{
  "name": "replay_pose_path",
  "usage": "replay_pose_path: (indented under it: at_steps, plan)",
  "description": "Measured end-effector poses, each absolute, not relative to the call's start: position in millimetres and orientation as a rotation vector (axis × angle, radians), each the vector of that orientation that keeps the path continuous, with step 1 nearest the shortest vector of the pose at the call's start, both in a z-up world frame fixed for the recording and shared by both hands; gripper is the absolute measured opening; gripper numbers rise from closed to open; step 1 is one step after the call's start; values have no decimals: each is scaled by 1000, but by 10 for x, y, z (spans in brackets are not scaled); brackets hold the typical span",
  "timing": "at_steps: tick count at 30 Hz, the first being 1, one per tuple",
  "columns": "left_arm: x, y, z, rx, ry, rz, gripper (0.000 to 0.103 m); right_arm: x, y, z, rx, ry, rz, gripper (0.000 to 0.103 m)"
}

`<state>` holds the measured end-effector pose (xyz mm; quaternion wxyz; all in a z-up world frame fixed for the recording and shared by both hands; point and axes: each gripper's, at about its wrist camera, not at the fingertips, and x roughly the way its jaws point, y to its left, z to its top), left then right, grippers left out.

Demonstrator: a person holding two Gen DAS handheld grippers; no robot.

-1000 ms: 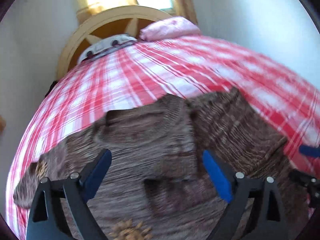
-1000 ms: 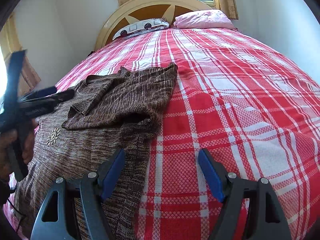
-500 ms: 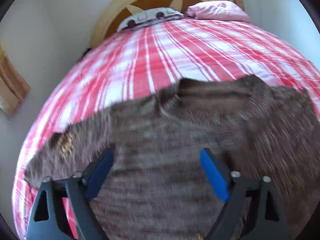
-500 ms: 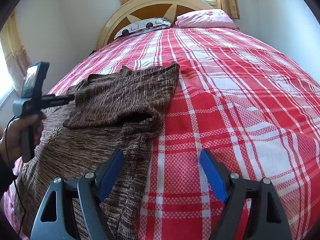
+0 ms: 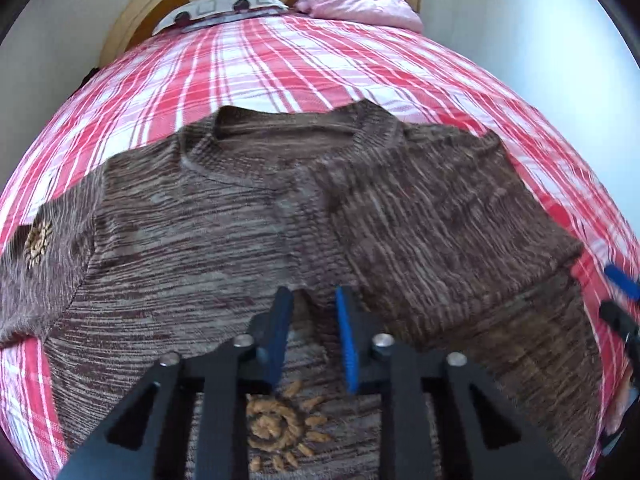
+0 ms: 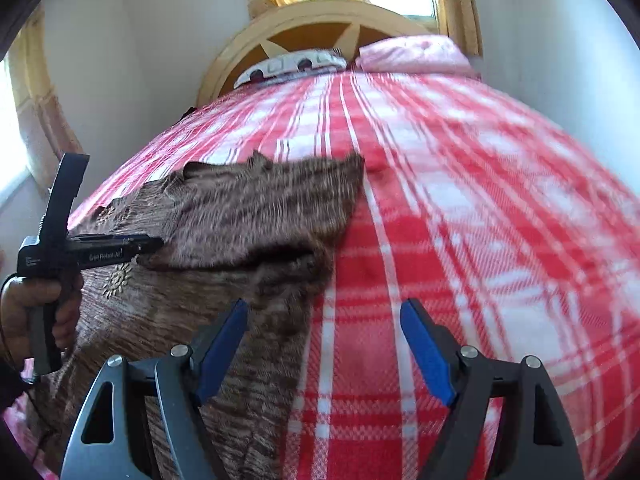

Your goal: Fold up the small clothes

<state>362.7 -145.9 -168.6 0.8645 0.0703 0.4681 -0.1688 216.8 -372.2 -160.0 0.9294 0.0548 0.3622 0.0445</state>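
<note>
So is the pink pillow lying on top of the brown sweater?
No, the pink pillow sits up by the headboard, far from the brown sweater.

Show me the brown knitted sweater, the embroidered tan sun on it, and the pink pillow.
Brown knitted sweater (image 5: 208, 240): left wrist view, on the flat chest area.
Embroidered tan sun (image 5: 276, 428): left wrist view, on the spiral centre.
Pink pillow (image 5: 356, 6): left wrist view, on its top face.
</note>
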Motion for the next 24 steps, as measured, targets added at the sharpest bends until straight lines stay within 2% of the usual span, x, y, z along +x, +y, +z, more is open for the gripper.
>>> replay_pose_path:
  at_steps: [2, 3, 5, 6, 7, 8, 9, 21, 23, 24]
  plan:
    - [3561, -1502, -1690, 150, 984, -374, 13, 2253, -3656, -1546, 90, 733, 103, 79]
    - [3550, -1529, -1693, 160, 980, -374, 13, 2328, -3623, -1546, 80, 739, 106, 77]
    - [3527, -1567, -1696, 179, 967, -371, 10, 2523, -3572, -1607, 69, 783, 94, 56]
    - [3503, -1583, -1692, 187, 963, -371, 9, 2637, -3563, -1667, 90, 815, 97, 31]
    - [3501, -1585, -1690, 187, 964, -369, 8, 2740, -3575, -1733, 123, 849, 109, 23]
    - [3491, -1585, -1684, 184, 967, -371, 7, 2797, -3589, -1776, 141, 869, 112, 22]
    - [3465, -1592, -1676, 199, 964, -371, 7, 2809, -3606, -1778, 148, 868, 104, 13]
    - [3313, -1490, -1681, 218, 956, -375, 7, 2549, -3546, -1791, -27, 866, 61, 11]
    - [3296, -1454, -1656, 213, 966, -385, 7, 2540, -3568, -1780, -17, 862, 63, 11]
    - [3273, -1412, -1623, 202, 967, -386, 9, 2524, -3581, -1758, -14, 858, 65, 14]
